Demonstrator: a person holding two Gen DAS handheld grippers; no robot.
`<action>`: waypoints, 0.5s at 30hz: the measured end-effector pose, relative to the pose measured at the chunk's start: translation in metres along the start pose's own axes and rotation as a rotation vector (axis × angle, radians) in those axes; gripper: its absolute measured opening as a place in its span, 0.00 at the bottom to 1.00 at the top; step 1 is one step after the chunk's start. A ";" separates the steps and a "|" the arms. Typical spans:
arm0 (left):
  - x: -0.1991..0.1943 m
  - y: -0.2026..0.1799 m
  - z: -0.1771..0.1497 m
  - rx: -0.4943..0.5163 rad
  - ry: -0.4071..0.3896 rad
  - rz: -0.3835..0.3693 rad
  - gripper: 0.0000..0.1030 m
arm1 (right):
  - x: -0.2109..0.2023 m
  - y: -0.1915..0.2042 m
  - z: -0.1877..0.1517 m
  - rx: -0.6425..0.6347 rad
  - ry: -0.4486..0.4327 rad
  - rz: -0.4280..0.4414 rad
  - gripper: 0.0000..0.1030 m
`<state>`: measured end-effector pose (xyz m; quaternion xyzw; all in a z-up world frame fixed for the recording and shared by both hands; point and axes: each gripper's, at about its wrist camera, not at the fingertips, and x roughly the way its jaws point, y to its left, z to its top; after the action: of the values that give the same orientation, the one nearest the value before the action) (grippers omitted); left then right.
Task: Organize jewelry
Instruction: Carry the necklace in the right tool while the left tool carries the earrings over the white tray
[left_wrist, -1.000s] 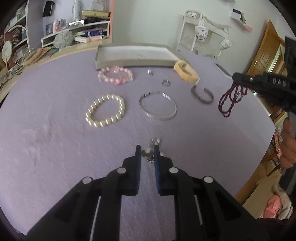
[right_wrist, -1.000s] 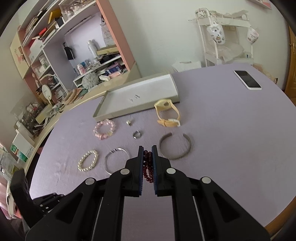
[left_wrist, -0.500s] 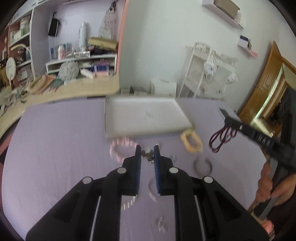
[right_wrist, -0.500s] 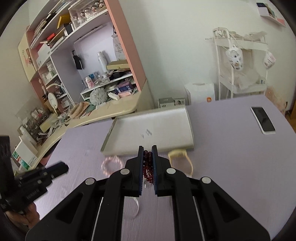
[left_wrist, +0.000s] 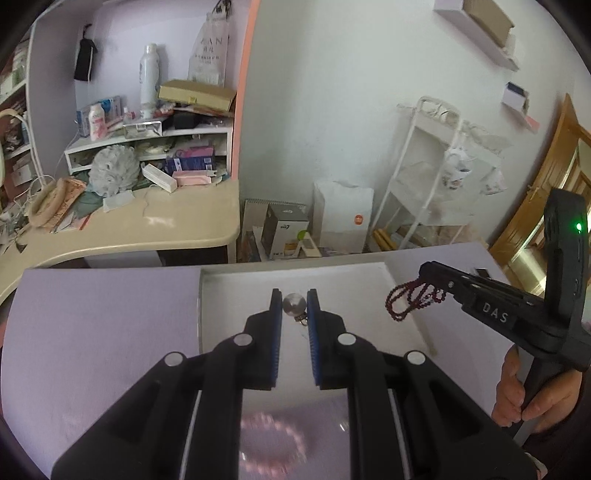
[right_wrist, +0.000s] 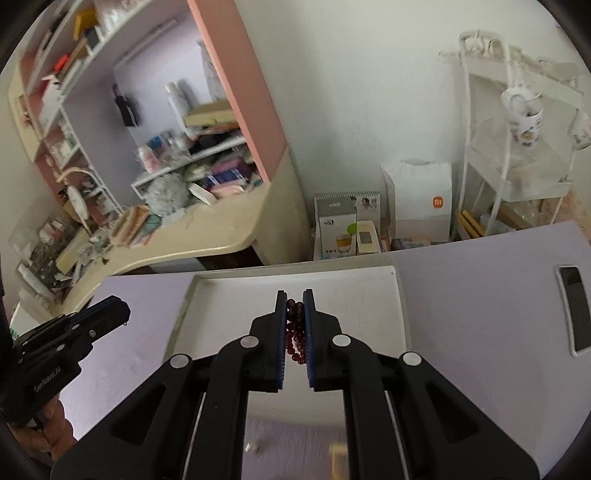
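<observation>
Left wrist view: my left gripper (left_wrist: 294, 295) pinches a small silver ball pendant (left_wrist: 294, 303) with a little ring hanging under it, and I hold it above the pale tray (left_wrist: 236, 295) on the lilac table (left_wrist: 103, 325). My right gripper (left_wrist: 424, 275) shows at the right, a dark red bead necklace (left_wrist: 410, 297) hanging from its tips. In the right wrist view the right gripper (right_wrist: 294, 295) is pressed together on these beads (right_wrist: 294, 332), over the same tray (right_wrist: 351, 291). A blurred pink bead bracelet (left_wrist: 273, 448) lies on the table near me.
</observation>
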<state>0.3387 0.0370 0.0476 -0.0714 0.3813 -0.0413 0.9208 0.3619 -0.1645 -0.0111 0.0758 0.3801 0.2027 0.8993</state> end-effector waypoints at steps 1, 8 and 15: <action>0.012 0.003 0.003 0.000 0.009 0.004 0.13 | 0.015 -0.002 0.003 0.000 0.024 -0.003 0.09; 0.082 0.028 0.010 -0.043 0.087 0.033 0.13 | 0.083 -0.016 0.005 0.016 0.148 -0.048 0.09; 0.115 0.039 0.005 -0.048 0.125 0.040 0.13 | 0.098 -0.024 0.011 0.028 0.162 -0.054 0.18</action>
<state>0.4242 0.0610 -0.0350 -0.0832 0.4402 -0.0183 0.8938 0.4392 -0.1442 -0.0743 0.0616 0.4565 0.1785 0.8695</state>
